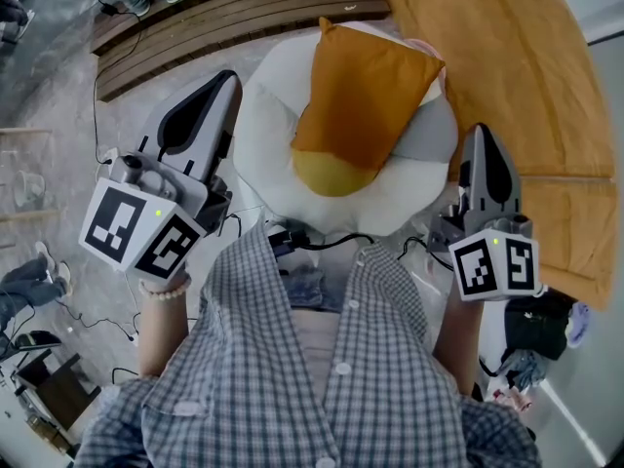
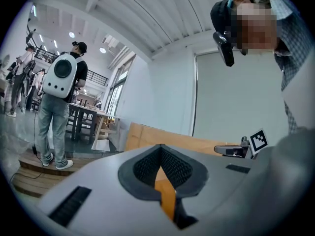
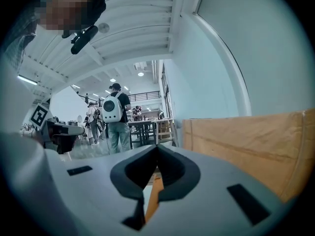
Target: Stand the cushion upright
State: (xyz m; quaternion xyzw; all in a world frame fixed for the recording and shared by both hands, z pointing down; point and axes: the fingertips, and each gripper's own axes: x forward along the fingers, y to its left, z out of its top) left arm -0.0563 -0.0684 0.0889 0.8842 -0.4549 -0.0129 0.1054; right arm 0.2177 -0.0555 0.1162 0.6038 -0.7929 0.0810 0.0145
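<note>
One orange cushion on one white pad.
Two flanking it: left gripper, right gripper, jaws closed, empty.

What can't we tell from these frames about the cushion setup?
- Head view: the cushion is seen steeply from above, so flat or leaning is unclear.
- Both gripper views: jaws hide all but an orange sliver.
- Head view: what supports the white seat is hidden beneath it.
- Head view: wooden board cut off at right edge.
</note>
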